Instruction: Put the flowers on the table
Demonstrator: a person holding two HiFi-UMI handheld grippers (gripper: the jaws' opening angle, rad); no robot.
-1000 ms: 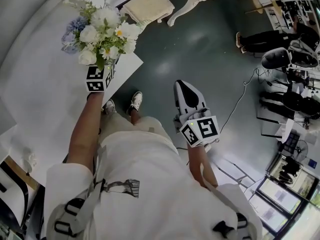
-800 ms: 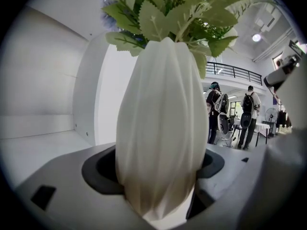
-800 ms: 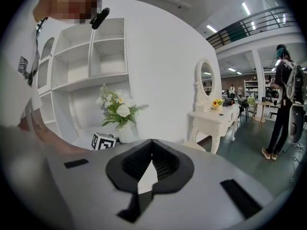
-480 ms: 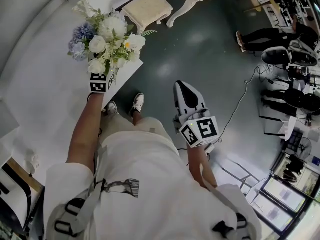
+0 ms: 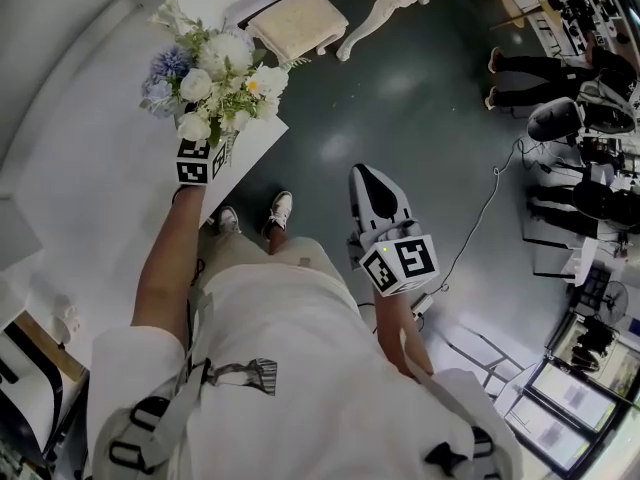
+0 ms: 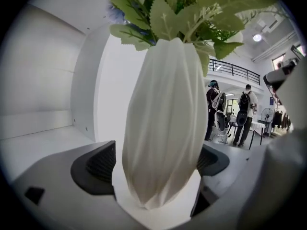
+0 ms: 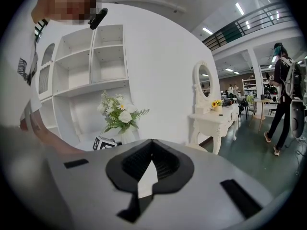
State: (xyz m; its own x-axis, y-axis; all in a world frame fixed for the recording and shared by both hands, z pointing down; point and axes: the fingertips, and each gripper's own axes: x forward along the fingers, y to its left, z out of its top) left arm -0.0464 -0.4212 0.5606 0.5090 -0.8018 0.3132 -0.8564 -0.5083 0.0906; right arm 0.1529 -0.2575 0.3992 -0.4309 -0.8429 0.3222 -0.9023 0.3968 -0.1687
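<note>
Flowers [image 5: 215,68], white and blue with green leaves, stand in a ribbed white vase [image 6: 163,123] near the edge of the white bench [image 5: 90,178], with the vase upright and its base seemingly down on the top. Left tool [image 6: 157,163] has the vase between its jaws, which have just been opening and now stand wide, with a gap showing at the left pad. Right tool [image 7: 151,147] hangs over the dark floor [image 5: 400,98], well apart from the bench, jaws closed together on nothing.
</note>
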